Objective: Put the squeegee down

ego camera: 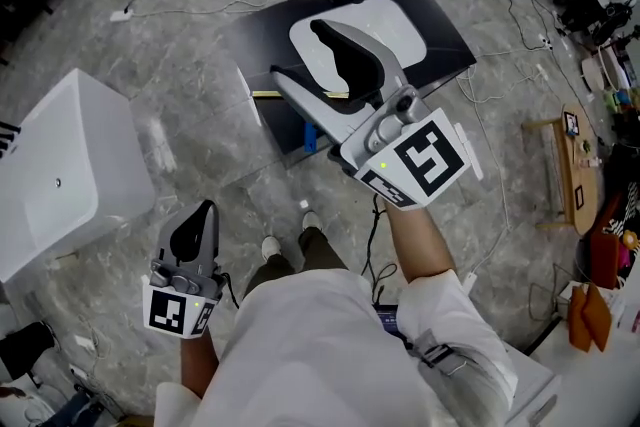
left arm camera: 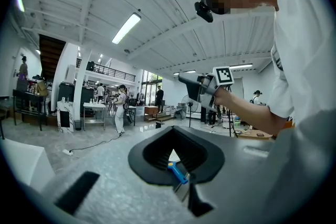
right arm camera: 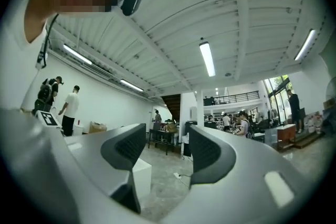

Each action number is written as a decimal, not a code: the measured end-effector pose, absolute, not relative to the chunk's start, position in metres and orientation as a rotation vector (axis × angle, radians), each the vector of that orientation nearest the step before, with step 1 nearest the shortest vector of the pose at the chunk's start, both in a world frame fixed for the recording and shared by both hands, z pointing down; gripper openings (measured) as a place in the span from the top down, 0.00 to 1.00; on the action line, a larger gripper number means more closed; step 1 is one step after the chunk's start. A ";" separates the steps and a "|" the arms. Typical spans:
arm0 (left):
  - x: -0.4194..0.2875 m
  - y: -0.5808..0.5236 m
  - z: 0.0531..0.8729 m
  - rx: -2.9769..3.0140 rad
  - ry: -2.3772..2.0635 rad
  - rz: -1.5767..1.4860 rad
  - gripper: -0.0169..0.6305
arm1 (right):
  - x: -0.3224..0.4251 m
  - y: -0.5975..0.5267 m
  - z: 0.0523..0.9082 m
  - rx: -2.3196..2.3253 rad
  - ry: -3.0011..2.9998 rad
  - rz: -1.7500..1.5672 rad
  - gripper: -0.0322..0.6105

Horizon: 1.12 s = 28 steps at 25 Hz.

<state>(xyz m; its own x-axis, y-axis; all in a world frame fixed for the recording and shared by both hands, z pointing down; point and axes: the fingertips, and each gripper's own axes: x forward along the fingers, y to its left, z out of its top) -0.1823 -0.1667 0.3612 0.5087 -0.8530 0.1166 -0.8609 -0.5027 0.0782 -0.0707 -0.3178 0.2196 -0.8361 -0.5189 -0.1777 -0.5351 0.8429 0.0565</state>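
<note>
Job apparently done — the blue-handled squeegee point(ego camera: 308, 136) lies at the black surface's point(ego camera: 440, 35) near edge, handle running near-to-far, beneath the right gripper point(ego camera: 287, 57), spread and empty; the left gripper point(ego camera: 205, 213), pressed together, hangs well apart, near-left.

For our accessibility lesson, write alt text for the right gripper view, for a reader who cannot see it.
The right gripper holds its two dark-padded jaws wide apart with nothing between them. Beyond lie a white box on a grey floor, people standing about and ceiling strip lights.
</note>
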 end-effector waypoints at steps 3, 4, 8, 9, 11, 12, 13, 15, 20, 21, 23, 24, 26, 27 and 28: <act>-0.184 -0.169 0.359 2.619 -1.501 0.084 0.97 | -0.068 -0.295 0.208 -0.708 2.885 0.186 0.54; -0.184 -0.169 0.358 2.619 -1.505 0.083 0.97 | -0.066 -0.288 0.207 -0.680 2.893 0.194 0.54; -0.188 -0.169 0.356 2.616 -1.517 0.081 0.97 | -0.060 -0.263 0.203 -0.634 2.895 0.220 0.54; -0.189 -0.169 0.355 2.614 -1.520 0.075 0.97 | -0.058 -0.259 0.206 -0.626 2.900 0.222 0.54; -0.189 -0.171 0.355 2.613 -1.523 0.053 0.97 | -0.054 -0.254 0.216 -0.621 2.916 0.214 0.57; -0.189 -0.172 0.354 2.614 -1.521 0.045 0.97 | -0.051 -0.254 0.222 -0.626 2.922 0.193 0.57; -0.187 -0.172 0.353 2.617 -1.517 0.041 0.97 | -0.048 -0.255 0.228 -0.632 2.926 0.160 0.57; -0.186 -0.172 0.352 2.625 -1.506 0.041 0.97 | -0.043 -0.253 0.238 -0.627 2.925 0.092 0.58; -0.186 -0.167 0.352 2.621 -1.494 0.055 0.97 | -0.047 -0.239 0.241 -0.591 2.896 0.047 0.90; -0.186 -0.166 0.351 2.618 -1.492 0.059 0.97 | -0.047 -0.236 0.242 -0.588 2.902 0.027 0.93; -0.187 -0.166 0.346 2.620 -1.493 0.062 0.97 | -0.045 -0.235 0.246 -0.596 2.921 -0.033 0.93; -0.190 -0.168 0.343 2.623 -1.503 0.060 0.97 | -0.042 -0.237 0.245 -0.601 2.925 -0.058 0.93; -0.200 -0.178 0.344 2.619 -1.546 0.054 0.97 | -0.041 -0.246 0.243 -0.596 2.930 -0.074 0.93; -0.205 -0.182 0.349 2.608 -1.573 0.053 0.97 | -0.042 -0.250 0.243 -0.590 2.944 -0.066 0.93; -0.208 -0.183 0.356 2.590 -1.592 0.053 0.97 | -0.043 -0.252 0.245 -0.585 2.965 -0.056 0.93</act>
<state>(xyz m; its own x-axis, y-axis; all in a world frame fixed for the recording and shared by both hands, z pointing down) -0.2084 -0.1829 0.3561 0.4525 -0.8880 0.0825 -0.8915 -0.4480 0.0674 -0.0430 -0.2522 0.2451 -0.9182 -0.3807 -0.1096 -0.3764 0.9246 -0.0590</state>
